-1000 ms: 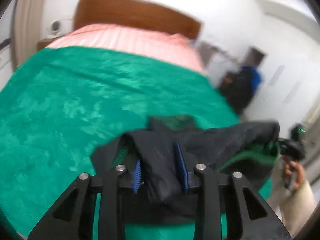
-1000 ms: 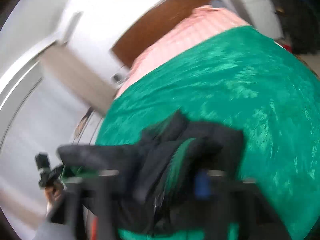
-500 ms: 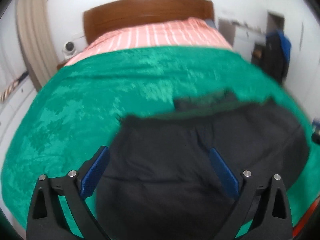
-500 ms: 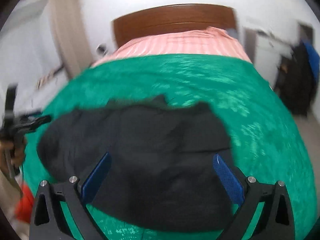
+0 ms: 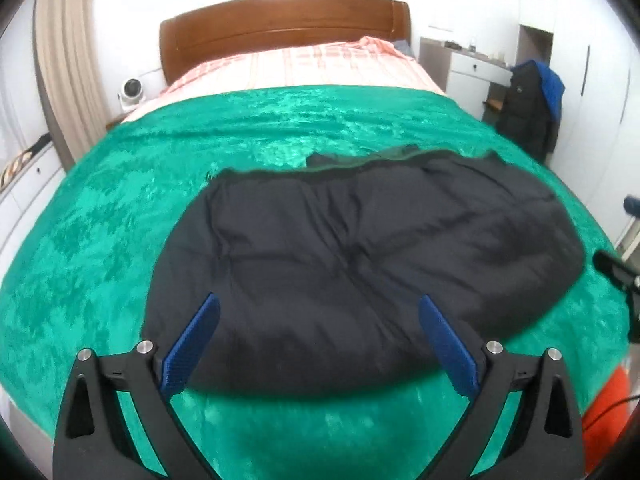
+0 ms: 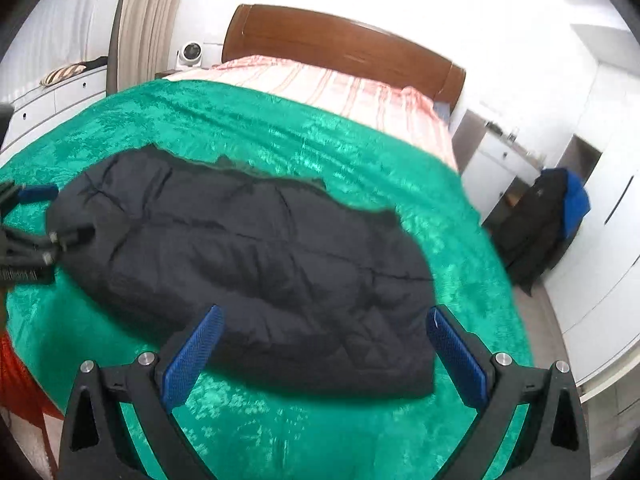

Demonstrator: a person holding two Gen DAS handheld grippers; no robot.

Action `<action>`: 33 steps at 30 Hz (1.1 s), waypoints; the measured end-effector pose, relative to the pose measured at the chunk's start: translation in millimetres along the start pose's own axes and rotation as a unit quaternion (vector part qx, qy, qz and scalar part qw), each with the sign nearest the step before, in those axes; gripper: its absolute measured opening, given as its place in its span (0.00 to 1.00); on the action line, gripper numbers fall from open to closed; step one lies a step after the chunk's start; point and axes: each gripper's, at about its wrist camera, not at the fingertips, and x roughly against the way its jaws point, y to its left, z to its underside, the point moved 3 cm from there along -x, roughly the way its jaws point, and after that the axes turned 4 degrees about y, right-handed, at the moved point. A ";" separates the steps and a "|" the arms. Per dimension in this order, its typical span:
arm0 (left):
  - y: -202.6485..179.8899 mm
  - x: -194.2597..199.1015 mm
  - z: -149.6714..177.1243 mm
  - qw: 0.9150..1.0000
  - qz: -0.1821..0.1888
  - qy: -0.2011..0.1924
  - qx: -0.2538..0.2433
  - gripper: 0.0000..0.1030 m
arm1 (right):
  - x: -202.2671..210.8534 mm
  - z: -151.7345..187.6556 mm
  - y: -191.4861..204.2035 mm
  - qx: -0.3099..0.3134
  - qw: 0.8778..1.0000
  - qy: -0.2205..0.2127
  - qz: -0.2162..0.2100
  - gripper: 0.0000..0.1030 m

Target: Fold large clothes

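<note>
A black quilted jacket lies folded and flat across the green blanket on the bed. My left gripper hovers over the jacket's near edge, open wide, with its blue pads clear of the cloth. In the right wrist view the same jacket stretches from the left edge to the middle of the blanket. My right gripper is open above the jacket's near right end and holds nothing. The left gripper also shows at that view's left edge, beside the jacket's left end.
A wooden headboard and a pink striped sheet lie beyond the blanket. To the right stand a white cabinet and a dark coat with a blue hood. An orange object sits by the bed's near corner.
Both grippers were shut on the bunched jacket a second ago. They have let go and opened wide, and the jacket now lies spread flat on the blanket.
</note>
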 end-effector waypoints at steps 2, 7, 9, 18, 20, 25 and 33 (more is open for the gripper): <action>-5.7 9.5 7.8 1.000 0.001 0.000 -0.002 0.97 | 10.2 0.4 -3.4 0.000 1.000 -0.001 0.003 0.98; -13.2 15.7 18.3 1.000 0.018 0.006 0.008 0.97 | 35.8 -1.1 5.6 0.009 1.000 -0.006 0.018 0.98; -12.4 13.8 21.4 1.000 0.024 0.012 0.012 0.97 | 41.5 0.5 6.0 0.015 0.999 -0.004 0.031 0.98; -11.1 10.2 36.3 0.999 0.011 0.030 0.019 0.97 | 41.9 19.4 40.7 0.118 0.991 0.059 0.017 0.98; -8.2 8.0 40.8 0.999 0.009 0.035 0.021 0.97 | 41.8 27.7 55.2 0.134 0.987 0.079 -0.035 0.98; 2.6 0.2 48.6 0.998 0.006 0.051 0.036 0.97 | 44.1 44.8 86.7 0.175 0.976 0.098 -0.083 0.98; 9.1 -4.3 51.5 0.997 0.006 0.055 0.047 0.97 | 48.4 46.3 97.8 0.196 0.973 0.093 -0.076 0.98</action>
